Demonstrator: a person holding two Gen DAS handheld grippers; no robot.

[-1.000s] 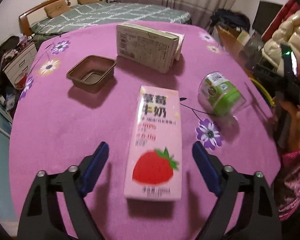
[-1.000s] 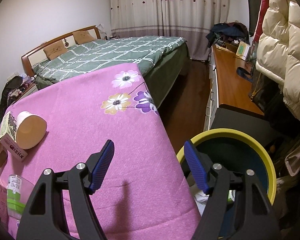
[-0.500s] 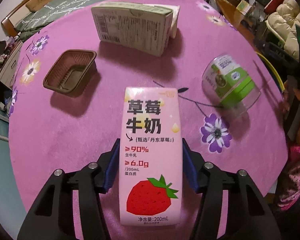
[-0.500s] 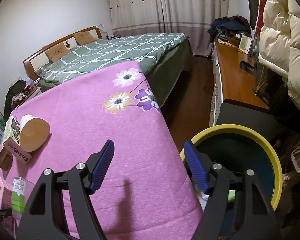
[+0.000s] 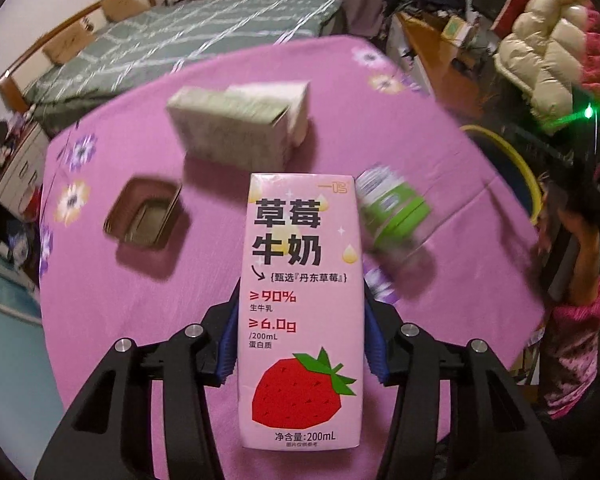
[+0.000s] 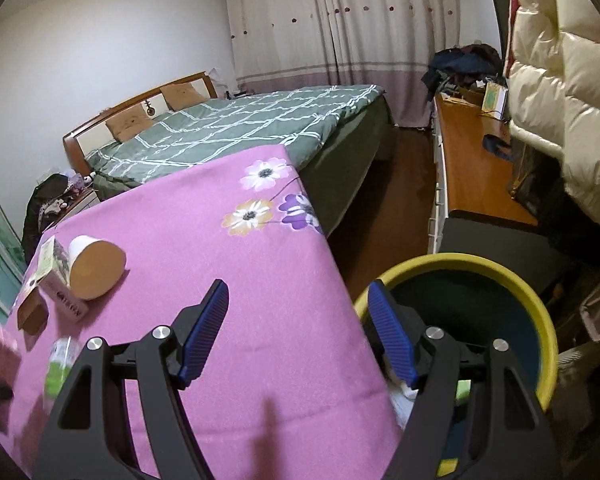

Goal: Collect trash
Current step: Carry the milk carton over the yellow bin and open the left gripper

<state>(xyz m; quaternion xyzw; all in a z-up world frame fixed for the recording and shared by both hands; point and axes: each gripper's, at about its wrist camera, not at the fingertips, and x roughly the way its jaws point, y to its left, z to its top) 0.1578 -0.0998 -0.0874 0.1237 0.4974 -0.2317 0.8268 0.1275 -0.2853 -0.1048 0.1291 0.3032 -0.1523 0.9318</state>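
Note:
My left gripper (image 5: 300, 340) is shut on a pink strawberry milk carton (image 5: 300, 304) and holds it above the pink tablecloth (image 5: 140, 304). On the table lie a clear cup with a green label (image 5: 394, 210), a brown plastic tray (image 5: 144, 214) and a grey-green box (image 5: 230, 132). My right gripper (image 6: 298, 330) is open and empty, over the table's right edge beside a yellow-rimmed trash bin (image 6: 480, 264) that holds some trash. The box (image 6: 54, 280), a round paper cup (image 6: 96, 268) and the green-label cup (image 6: 60, 364) show at the left of the right wrist view.
A bed with a green checked cover (image 6: 236, 128) stands behind the table. A wooden desk (image 6: 472, 176) and puffy coats (image 6: 560, 92) are on the right. The person's arm in a pink sleeve (image 5: 580, 312) is at the right of the left wrist view.
My left gripper closed on the milk carton and lifted it off the table. The right gripper stayed open and shifted slightly near the bin.

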